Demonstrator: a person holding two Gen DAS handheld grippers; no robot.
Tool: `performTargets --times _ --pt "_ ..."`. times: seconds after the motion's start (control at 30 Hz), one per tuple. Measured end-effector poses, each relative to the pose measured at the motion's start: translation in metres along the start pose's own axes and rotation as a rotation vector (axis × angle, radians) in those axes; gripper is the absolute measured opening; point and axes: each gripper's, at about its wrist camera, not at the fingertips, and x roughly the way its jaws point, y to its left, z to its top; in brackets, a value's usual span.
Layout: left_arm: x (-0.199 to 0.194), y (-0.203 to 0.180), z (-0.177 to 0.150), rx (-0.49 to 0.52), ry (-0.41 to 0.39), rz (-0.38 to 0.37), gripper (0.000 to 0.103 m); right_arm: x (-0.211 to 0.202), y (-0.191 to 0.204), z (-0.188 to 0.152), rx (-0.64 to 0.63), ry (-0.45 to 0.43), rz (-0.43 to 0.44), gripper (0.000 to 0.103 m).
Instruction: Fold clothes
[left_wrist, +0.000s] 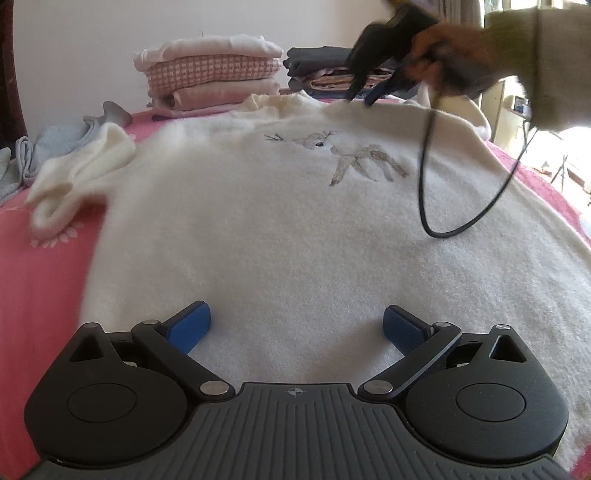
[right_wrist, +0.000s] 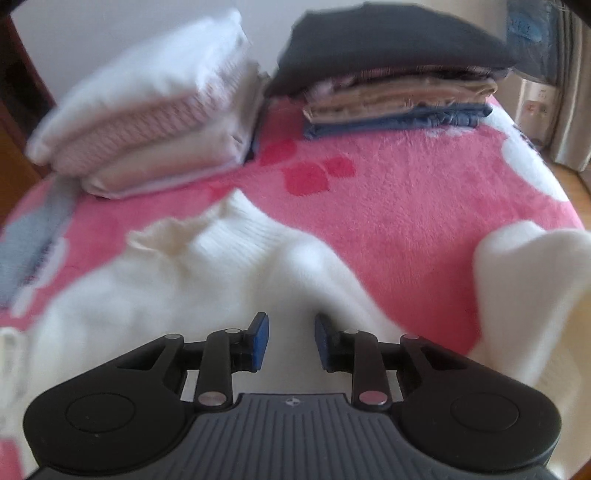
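On a pink fleece blanket (right_wrist: 406, 206) with red and white flower shapes, a cream sweater (left_wrist: 277, 221) lies spread flat, front side up, with a small stitched deer (left_wrist: 354, 155) on its chest. Its ribbed collar (right_wrist: 240, 221) points toward the far side of the bed. One sleeve (left_wrist: 74, 173) is bunched up loosely at the left of the sweater, resting on the blanket; the other sleeve (right_wrist: 528, 288) lies rumpled at the right.

Near the sweater's lower part, the left gripper (left_wrist: 297, 328) hovers over the fabric with its blue-padded jaws spread wide and nothing between them.

Up by the shoulder beside the collar, the right gripper (right_wrist: 291, 341) is held by a hand (left_wrist: 443, 55) in an olive sleeve (left_wrist: 535, 55), with a black cable (left_wrist: 443, 221) looping down from it over the sweater. Its jaws stand at a narrow gap above the white knit. From its own camera the pads look clear of the cloth, with fabric showing through the gap but not pinched; the view is blurred, so contact is hard to judge.

Against the pale wall behind, two stacks of folded clothes sit side by side on the blanket: a pink and white stack (left_wrist: 210, 74) on the left, and a stack topped by a dark garment (right_wrist: 391, 48) on the right. A grey-blue garment (left_wrist: 55, 147) lies crumpled at the far left edge.
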Motion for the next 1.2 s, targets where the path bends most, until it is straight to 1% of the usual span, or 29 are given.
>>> performTargets --times 0.1,0.17,0.27,0.3,0.33,0.37,0.47,0.6,0.7,0.73,0.77,0.8,0.87,0.97,1.03,1.1,1.13,1.17,1.2 --pt "0.000 0.000 0.001 -0.002 0.001 0.002 0.102 -0.041 -0.006 -0.017 -0.051 0.018 0.021 0.031" --pt "0.000 0.000 0.001 -0.005 0.000 0.004 0.102 -0.053 -0.008 -0.038 -0.097 0.086 0.010 0.031" --pt "-0.001 -0.001 0.000 0.000 -0.003 0.008 0.102 -0.052 -0.014 -0.071 -0.192 0.155 -0.101 0.030" --pt "-0.001 0.000 0.000 -0.002 -0.003 0.009 0.102 -0.047 -0.021 -0.075 -0.214 0.145 -0.151 0.029" --pt "-0.002 0.001 -0.001 -0.003 -0.005 0.010 0.102 -0.042 -0.027 -0.078 -0.235 0.132 -0.202 0.020" --pt "-0.002 0.001 -0.001 -0.003 -0.008 0.011 0.102 -0.036 -0.038 -0.073 -0.194 0.129 -0.200 0.008" --pt "-0.004 0.000 -0.004 0.006 -0.016 0.017 0.102 -0.021 -0.062 -0.056 -0.028 0.114 -0.164 0.004" --pt "-0.005 0.000 -0.005 0.001 -0.021 0.020 0.102 -0.023 -0.069 -0.054 0.054 0.088 -0.143 0.003" --pt "-0.005 -0.001 -0.006 -0.002 -0.024 0.021 0.102 -0.035 -0.073 -0.055 0.137 0.094 -0.113 0.004" --pt "-0.005 0.000 -0.006 -0.003 -0.025 0.021 0.102 -0.041 -0.070 -0.055 0.163 0.091 -0.100 0.011" --pt "-0.005 0.000 -0.006 -0.003 -0.027 0.021 0.102 -0.048 -0.066 -0.055 0.170 0.084 -0.080 0.017" --pt "-0.005 -0.001 -0.006 -0.003 -0.029 0.022 0.102 -0.055 -0.057 -0.057 0.152 0.076 -0.058 0.019" --pt "-0.006 -0.001 -0.007 -0.007 -0.031 0.024 0.102 -0.059 -0.034 -0.060 0.069 0.089 -0.027 0.021" --pt "-0.006 -0.001 -0.007 -0.010 -0.033 0.026 0.102 -0.037 0.000 -0.066 -0.031 0.139 0.003 0.021" --pt "-0.006 0.000 -0.008 -0.009 -0.039 0.025 0.102 -0.012 0.009 -0.065 -0.065 0.165 -0.007 0.020" --pt "-0.007 0.000 -0.010 -0.009 -0.048 0.024 0.102 0.008 0.007 -0.061 -0.114 0.132 -0.070 0.016" --pt "-0.007 0.000 -0.011 -0.008 -0.051 0.024 0.102 0.010 0.000 -0.055 -0.095 0.099 -0.092 0.015" --pt "-0.008 0.000 -0.011 -0.008 -0.052 0.025 0.102 0.011 -0.007 -0.048 -0.068 0.063 -0.113 0.006" --pt "-0.008 0.000 -0.011 -0.008 -0.053 0.026 0.102 0.011 -0.017 -0.041 0.000 0.042 -0.111 0.003"
